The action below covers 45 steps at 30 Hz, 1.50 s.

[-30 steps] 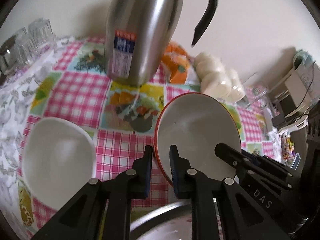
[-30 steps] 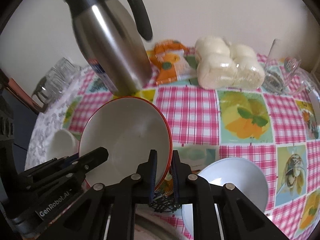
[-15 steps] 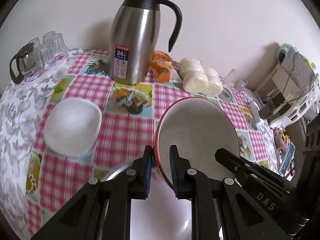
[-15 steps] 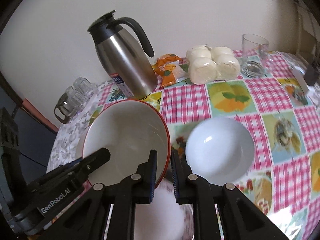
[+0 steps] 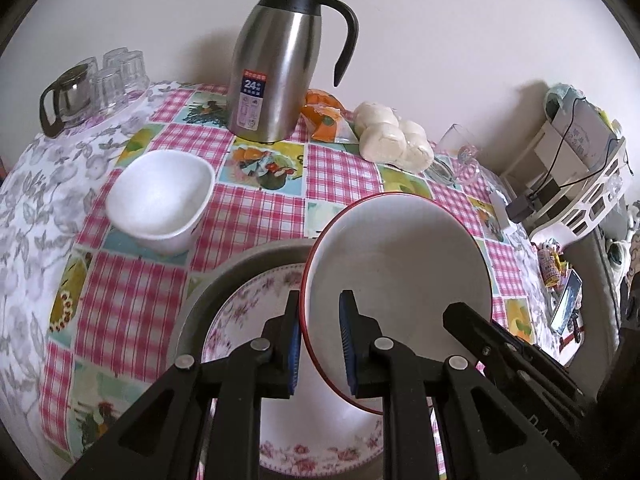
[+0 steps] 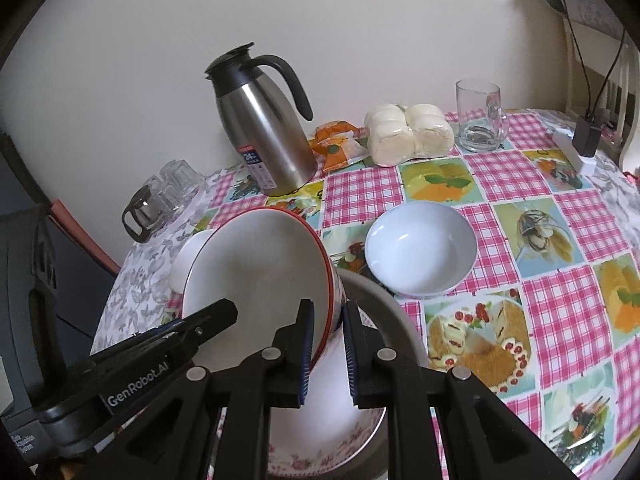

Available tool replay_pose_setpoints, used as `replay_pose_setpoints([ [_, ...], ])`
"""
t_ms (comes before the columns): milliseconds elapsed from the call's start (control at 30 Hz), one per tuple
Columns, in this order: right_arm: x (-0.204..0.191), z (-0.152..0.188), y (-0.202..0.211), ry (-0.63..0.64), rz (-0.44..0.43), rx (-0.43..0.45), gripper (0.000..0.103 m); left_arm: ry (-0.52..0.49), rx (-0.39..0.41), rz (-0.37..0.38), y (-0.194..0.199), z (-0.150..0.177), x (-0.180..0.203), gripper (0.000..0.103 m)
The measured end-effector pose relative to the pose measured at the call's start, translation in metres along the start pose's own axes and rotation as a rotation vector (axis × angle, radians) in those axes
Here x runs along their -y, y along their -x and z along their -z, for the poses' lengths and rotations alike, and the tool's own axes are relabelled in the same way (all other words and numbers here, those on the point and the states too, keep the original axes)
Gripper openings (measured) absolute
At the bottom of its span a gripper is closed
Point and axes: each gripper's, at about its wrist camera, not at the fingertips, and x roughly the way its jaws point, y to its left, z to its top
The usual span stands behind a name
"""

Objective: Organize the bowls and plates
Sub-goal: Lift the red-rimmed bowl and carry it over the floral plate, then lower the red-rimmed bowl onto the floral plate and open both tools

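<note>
Red-rimmed bowl [image 5: 400, 272]: white inside, thin red edge, held tilted in the air above the floral plate [image 5: 248, 300]. Taken as the landmark for all that follows.

Left gripper [image 5: 319, 344]: jaws clamped on the bowl's rim at its near left edge, one blue pad inside the bowl, one outside.

Right gripper [image 6: 326, 346]: jaws clamped on the opposite edge of the same rim, one pad on each face of the wall. In the left wrist view its black fingers reach in over the bowl's lower right.

Floral plate: white with a pink flower border, directly beneath the bowl, nested in a larger grey dish [image 5: 240, 260] whose rim curves round behind it.

Square white bowl [image 5: 160, 200]: upright on the cloth, to the left of the red-rimmed bowl and apart from it.

Round white bowl [image 6: 420, 250]: upright on the cloth, to the right of the red-rimmed bowl, just beyond the grey dish's rim.

Steel thermos jug [image 5: 280, 64]: black lid and handle, blue label, standing behind the red-rimmed bowl near the wall.

Orange packet [image 6: 336, 146] and wrapped white buns [image 6: 408, 134]: behind the bowl, to the right of the jug.

Glass mug [image 6: 480, 116]: far right behind the bowl, beside the buns.

Small glasses and glass pot [image 5: 92, 84]: far left behind the bowl, at the table's edge.

Tablecloth [image 6: 560, 288]: pink check with food pictures, under everything.
</note>
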Motion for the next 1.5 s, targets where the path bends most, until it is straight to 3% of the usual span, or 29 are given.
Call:
replay_pose_setpoints([
  [133, -0.005, 0.009, 0.005, 0.007, -0.012, -0.001, 0.016, -0.007, 0.018, -0.026, 0.009, 0.007, 0.000, 0.018],
  [633, -0.012, 0.024, 0.008, 0.005, -0.026, -0.016, 0.017, 0.037, 0.009, -0.014, 0.018, 0.016, -0.013, 0.018],
  [1133, -0.007, 0.025, -0.016, -0.009, 0.008, -0.065, 0.017, 0.061, -0.079, -0.041, -0.016, 0.020, -0.019, 0.018],
  [1500, -0.005, 0.025, -0.024, -0.024, 0.005, -0.083, 0.018, 0.073, -0.090, -0.057, -0.023, 0.019, -0.021, 0.018],
])
